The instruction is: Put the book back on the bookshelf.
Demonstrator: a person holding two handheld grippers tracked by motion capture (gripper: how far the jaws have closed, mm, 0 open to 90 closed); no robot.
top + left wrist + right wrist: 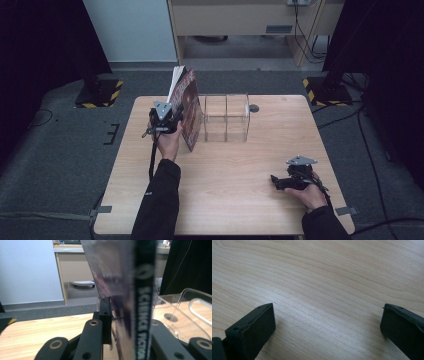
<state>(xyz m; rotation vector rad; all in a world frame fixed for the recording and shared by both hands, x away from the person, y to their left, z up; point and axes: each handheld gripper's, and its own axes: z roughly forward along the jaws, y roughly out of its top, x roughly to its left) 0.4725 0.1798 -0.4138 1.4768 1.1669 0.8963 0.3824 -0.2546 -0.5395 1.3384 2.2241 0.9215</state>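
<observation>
Where the wooden table [235, 190] lies nearest the person, the right gripper [281, 182] is rested low with its jaws spread wide over bare wood. Farther off, a book [189, 107] is clamped upright by the left gripper [172, 119], its spine lettered "SCIENCE FICTION". Beyond, touching it, a clear acrylic rack [226, 118] is seen.

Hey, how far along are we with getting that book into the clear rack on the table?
Done: the left tongs are shut on the book, which stands upright, tilted, beside the clear rack's left end. In hand: steering it toward a slot; the spine sits between the jaws. Left: the book is not yet inside any compartment, and all look empty. The right tongs rest open on the table, idle.
</observation>
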